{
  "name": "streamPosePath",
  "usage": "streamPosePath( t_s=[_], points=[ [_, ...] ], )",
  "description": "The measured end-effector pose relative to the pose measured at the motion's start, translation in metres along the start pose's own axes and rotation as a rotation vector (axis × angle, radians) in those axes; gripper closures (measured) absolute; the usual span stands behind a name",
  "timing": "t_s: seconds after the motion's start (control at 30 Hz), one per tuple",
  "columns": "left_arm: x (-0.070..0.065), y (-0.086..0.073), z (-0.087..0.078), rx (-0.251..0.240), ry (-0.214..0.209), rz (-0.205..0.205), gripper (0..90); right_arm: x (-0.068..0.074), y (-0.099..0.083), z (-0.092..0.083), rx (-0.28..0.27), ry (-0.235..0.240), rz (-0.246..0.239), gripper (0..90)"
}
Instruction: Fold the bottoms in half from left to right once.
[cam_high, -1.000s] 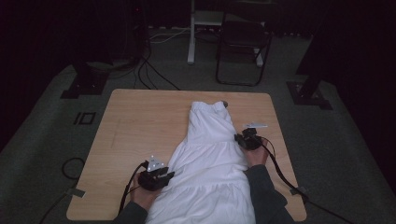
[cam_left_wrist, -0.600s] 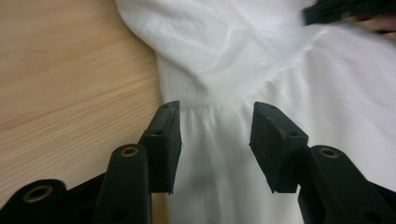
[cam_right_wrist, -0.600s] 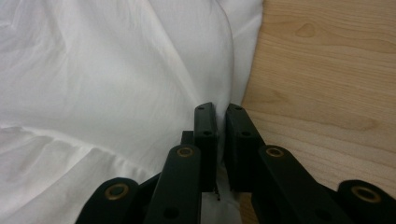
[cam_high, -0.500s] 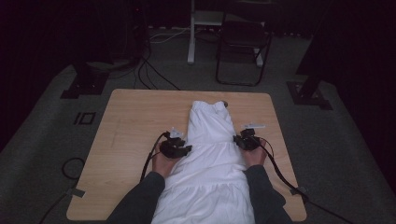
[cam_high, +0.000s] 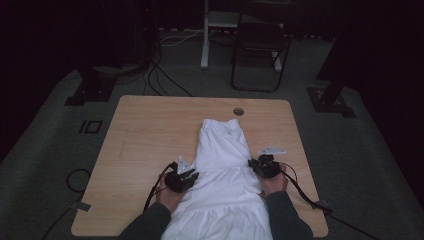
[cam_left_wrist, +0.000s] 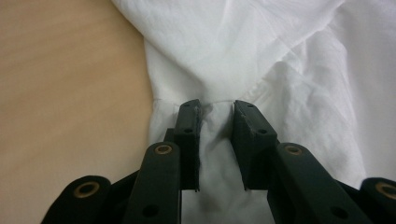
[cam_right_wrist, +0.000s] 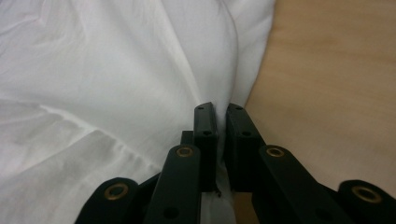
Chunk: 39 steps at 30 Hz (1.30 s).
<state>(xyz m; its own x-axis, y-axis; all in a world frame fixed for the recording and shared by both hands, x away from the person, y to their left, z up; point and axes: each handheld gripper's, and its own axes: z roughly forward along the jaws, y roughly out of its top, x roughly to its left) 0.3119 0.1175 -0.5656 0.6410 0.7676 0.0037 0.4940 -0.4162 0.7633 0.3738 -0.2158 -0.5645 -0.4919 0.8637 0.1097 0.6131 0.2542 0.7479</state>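
Clearly the white garment lies lengthwise down the middle of the table, its gathered narrow end toward the far edge of the table near a small round hole, its wide end hanging over the near edge between the person's forearms. The left gripper is at the garment's left edge; in the left gripper view its jaws have just been closing, with a bunched ridge of cloth between them, but a gap remains and I cannot tell if the pads really press on it. The right gripper is at the garment's right edge, and in the right gripper view its jaws are almost together, pinching a thin fold of cloth beside the bare wood. The main risk, I think, is an unequal hold: if the left jaws do not finish closing before the hands move, the cloth can slip out on that side, and the garment will then be pulled crooked by the right gripper alone. A second risk is on the right, where the pinch takes very little cloth close to the edge, so a strong pull may draw it free. Also, each gripper may catch only the upper layer, and then the lower layer stays on the table and the fold comes out wrinkled. The part hanging over the near edge of the table can drag the rest down.
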Motion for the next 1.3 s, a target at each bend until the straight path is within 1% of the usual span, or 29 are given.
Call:
streamPosePath(
  t_s=[0.03, 0.13, 0.2, 0.23, 0.27, 0.33, 0.37, 0.4, 0.43, 0.5, 0.57, 0.6, 0.67, 0.7, 0.73, 0.77, 0.8, 0.83, 0.87, 0.93, 1.0, 1.03, 1.07, 1.1, 1.13, 1.17, 1.2, 1.23, 1.3],
  points=[
    [-0.002, -0.003, -0.003, 0.001, -0.003, 0.0, 72.5, 0.008, -0.009, -0.009, 0.008, 0.013, -0.017, 83.7],
    [-0.009, -0.008, -0.009, 0.003, -0.01, 0.014, 72.5, 0.016, -0.018, -0.019, 0.029, 0.029, -0.033, 83.3],
    [-0.009, -0.008, -0.009, 0.002, -0.014, 0.012, 72.4, 0.017, -0.018, -0.025, 0.057, 0.033, -0.045, 72.9],
    [-0.008, -0.008, -0.009, 0.002, -0.019, 0.004, 72.4, 0.016, -0.015, -0.028, 0.048, 0.044, -0.05, 67.3],
    [-0.008, -0.008, -0.009, 0.0, -0.021, 0.0, 72.4, 0.014, -0.01, -0.031, 0.017, 0.059, -0.055, 61.8],
    [-0.008, -0.008, -0.009, 0.001, -0.021, 0.001, 72.4, 0.01, 0.005, -0.037, -0.037, 0.053, -0.036, 55.6],
    [-0.008, -0.008, -0.008, 0.0, -0.021, 0.001, 72.3, 0.009, 0.012, -0.038, -0.058, 0.058, -0.025, 54.4],
    [-0.008, -0.008, -0.009, 0.0, -0.021, 0.002, 72.3, 0.008, 0.022, -0.038, -0.083, 0.068, -0.021, 53.8],
    [-0.008, -0.008, -0.009, 0.0, -0.022, 0.001, 72.2, 0.008, 0.032, -0.036, -0.098, 0.08, -0.021, 53.2],
    [-0.007, -0.008, -0.009, -0.001, -0.025, -0.003, 72.2, 0.008, 0.052, -0.025, -0.105, 0.104, -0.017, 52.7],
    [-0.007, -0.008, -0.009, 0.001, -0.026, -0.001, 72.0, 0.01, 0.066, -0.009, -0.081, 0.137, -0.002, 51.2],
    [-0.007, -0.008, -0.009, 0.001, -0.025, -0.001, 71.9, 0.011, 0.072, 0.006, -0.044, 0.164, 0.01, 50.3],
    [-0.007, -0.008, -0.009, 0.0, -0.027, -0.003, 71.7, 0.012, 0.075, 0.026, 0.024, 0.19, 0.024, 50.6],
    [-0.007, -0.008, -0.009, -0.001, -0.028, -0.003, 71.6, 0.011, 0.075, 0.035, 0.071, 0.206, 0.033, 54.2],
    [-0.007, -0.008, -0.009, -0.001, -0.028, -0.003, 71.4, 0.01, 0.075, 0.042, 0.113, 0.22, 0.043, 63.8],
    [-0.007, -0.008, -0.009, -0.001, -0.029, -0.002, 71.3, 0.01, 0.075, 0.045, 0.144, 0.222, 0.043, 74.1],
    [-0.007, -0.008, -0.009, 0.001, -0.03, 0.001, 71.0, 0.01, 0.075, 0.042, 0.14, 0.186, 0.036, 82.2],
    [-0.007, -0.008, -0.009, 0.001, -0.031, 0.002, 70.6, 0.011, 0.077, 0.036, 0.107, 0.131, 0.02, 85.6],
    [-0.007, -0.008, -0.009, 0.001, -0.032, 0.002, 70.3, 0.011, 0.08, 0.027, 0.061, 0.088, -0.01, 86.8],
    [-0.008, -0.008, -0.008, 0.001, -0.036, 0.001, 68.6, 0.013, 0.087, 0.008, -0.028, -0.014, -0.077, 87.0],
    [-0.008, -0.007, -0.008, 0.0, -0.04, -0.003, 67.0, 0.014, 0.091, -0.008, -0.14, -0.096, -0.153, 83.5],
    [-0.008, -0.007, -0.008, 0.001, -0.039, -0.001, 66.4, 0.014, 0.092, -0.011, -0.164, -0.153, -0.175, 82.9],
    [-0.008, -0.007, -0.008, -0.001, -0.04, -0.001, 66.0, 0.012, 0.092, -0.012, -0.174, -0.208, -0.184, 82.4],
    [-0.008, -0.007, -0.008, 0.0, -0.041, 0.0, 65.4, 0.009, 0.09, -0.008, -0.168, -0.231, -0.176, 80.8],
    [-0.008, -0.007, -0.008, -0.001, -0.041, 0.0, 65.2, 0.004, 0.088, -0.002, -0.141, -0.221, -0.151, 80.1],
    [-0.008, -0.007, -0.008, -0.001, -0.041, 0.0, 65.0, 0.004, 0.088, -0.002, -0.141, -0.221, -0.151, 80.1],
    [-0.008, -0.007, -0.008, -0.002, -0.043, 0.0, 65.0, -0.001, 0.084, 0.006, -0.108, -0.207, -0.127, 79.0],
    [-0.008, -0.007, -0.008, -0.001, -0.045, 0.0, 64.5, -0.008, 0.075, 0.018, -0.051, -0.194, -0.09, 72.1],
    [-0.008, -0.007, -0.008, 0.0, -0.048, 0.0, 64.1, -0.012, 0.069, 0.02, -0.067, -0.159, -0.042, 63.3]
  ],
)
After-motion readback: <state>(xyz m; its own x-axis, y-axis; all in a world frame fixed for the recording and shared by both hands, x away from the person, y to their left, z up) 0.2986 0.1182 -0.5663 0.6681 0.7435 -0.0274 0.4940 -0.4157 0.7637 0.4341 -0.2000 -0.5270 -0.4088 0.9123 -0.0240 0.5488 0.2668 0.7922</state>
